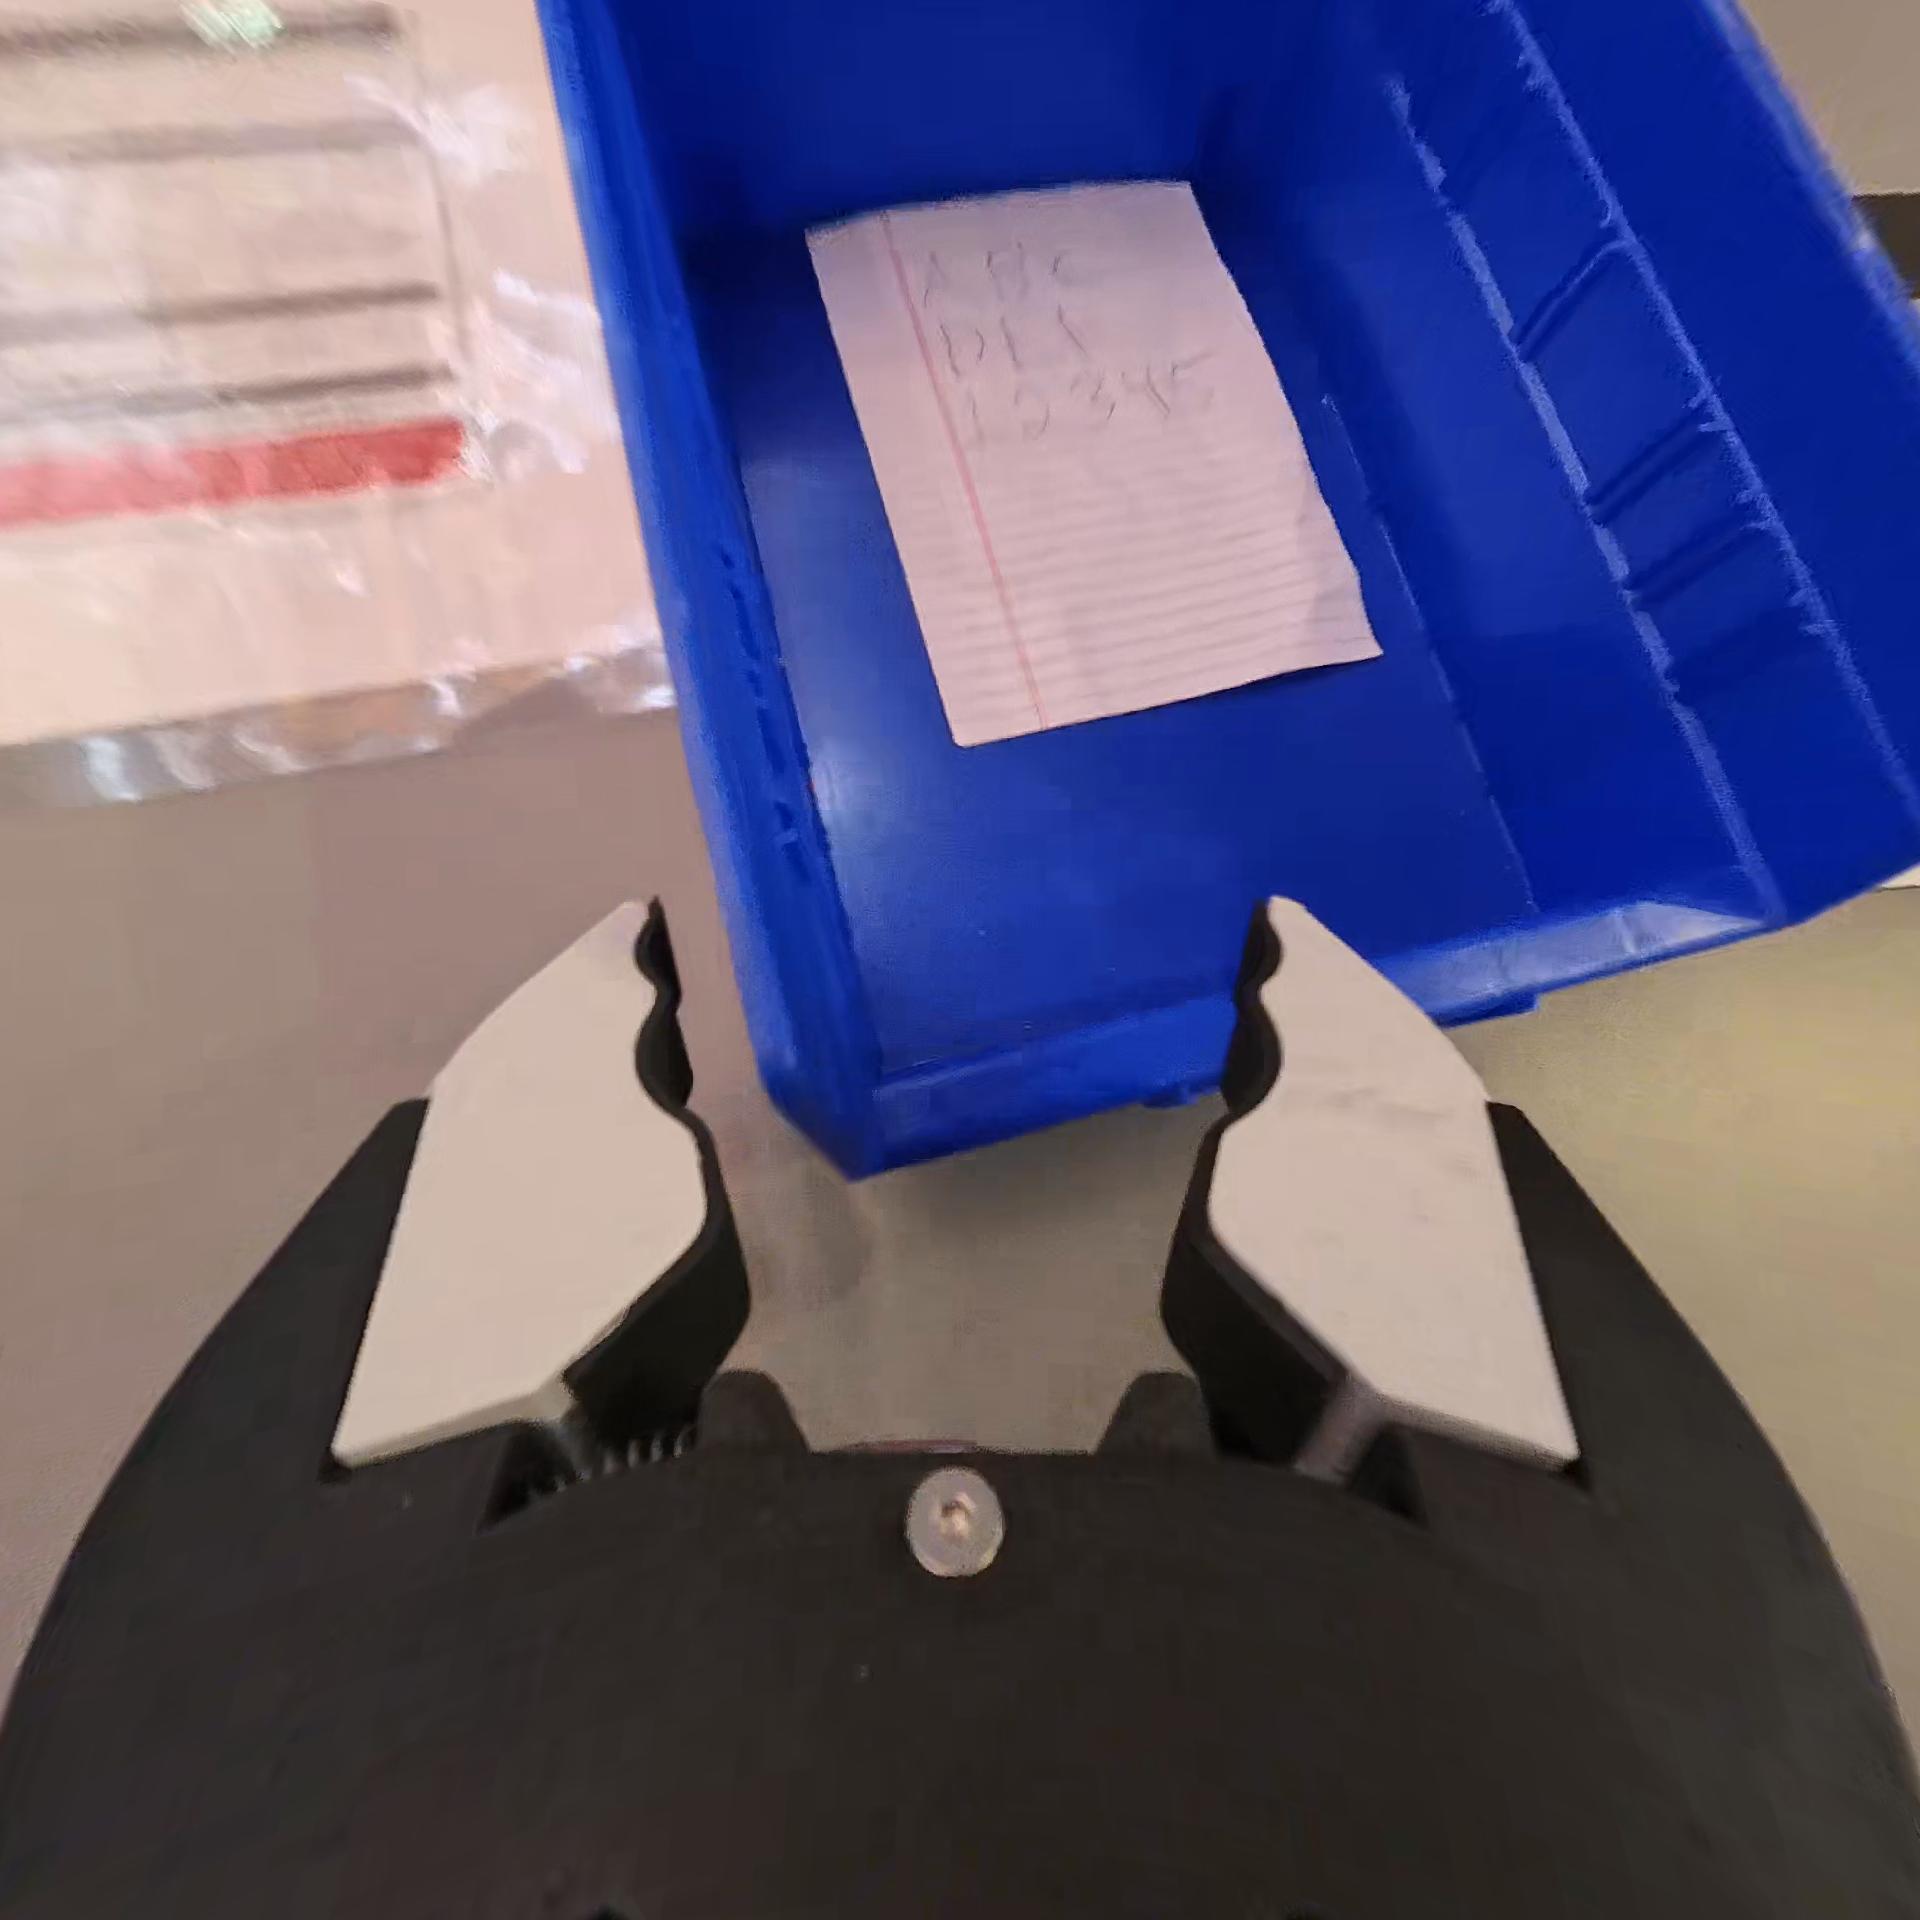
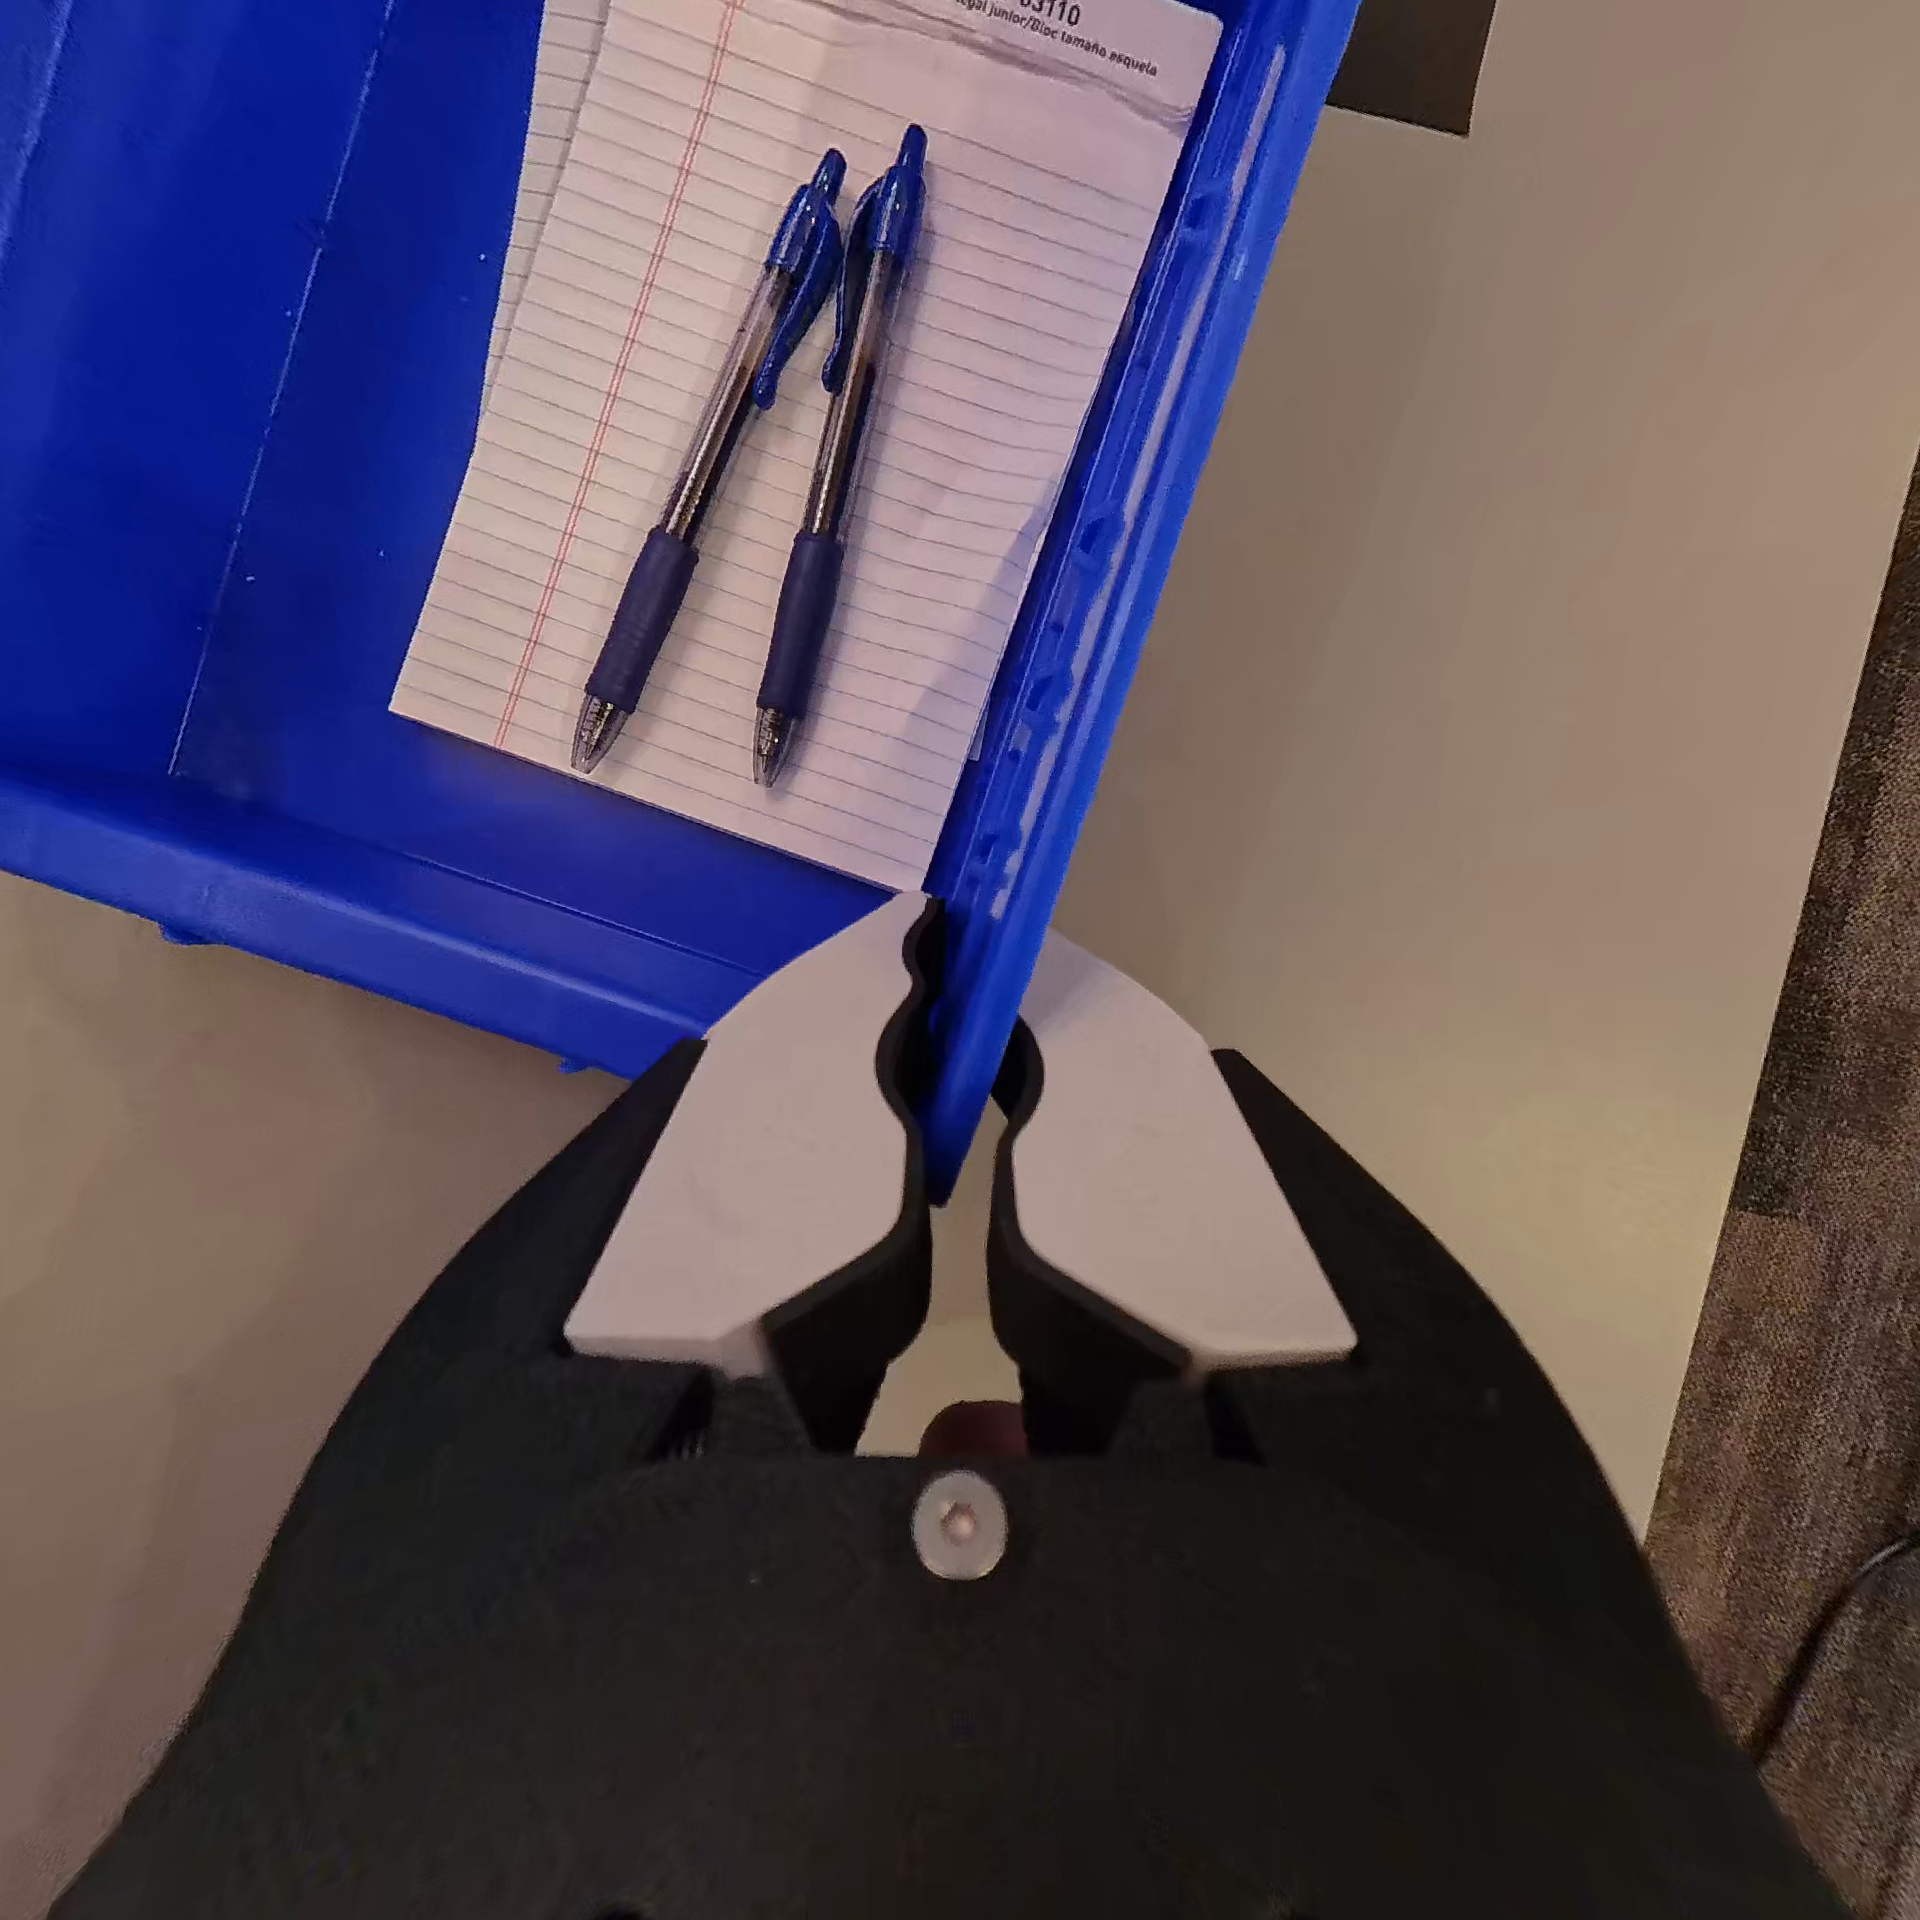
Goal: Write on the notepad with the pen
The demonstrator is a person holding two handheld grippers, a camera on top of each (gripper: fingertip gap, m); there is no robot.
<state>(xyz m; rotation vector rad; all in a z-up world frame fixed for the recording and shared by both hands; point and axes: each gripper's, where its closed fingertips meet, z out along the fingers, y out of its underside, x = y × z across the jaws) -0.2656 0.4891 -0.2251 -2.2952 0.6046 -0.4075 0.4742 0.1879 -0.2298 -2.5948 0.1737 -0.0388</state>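
Observation:
In the right wrist view a lined white notepad lies in a blue bin, with two blue pens side by side on it. My right gripper is shut on the bin's right wall at its near corner, one finger inside and one outside. In the left wrist view another blue bin compartment holds a loose lined sheet with handwriting on it. My left gripper is wide open and empty, over this bin's near left corner.
A clear plastic bag with printed paper lies on the table left of the bin. The beige tabletop ends at the right, with grey carpet below. A dark object sits behind the bin. The grippers' ends are close to 80 centimeters from one another.

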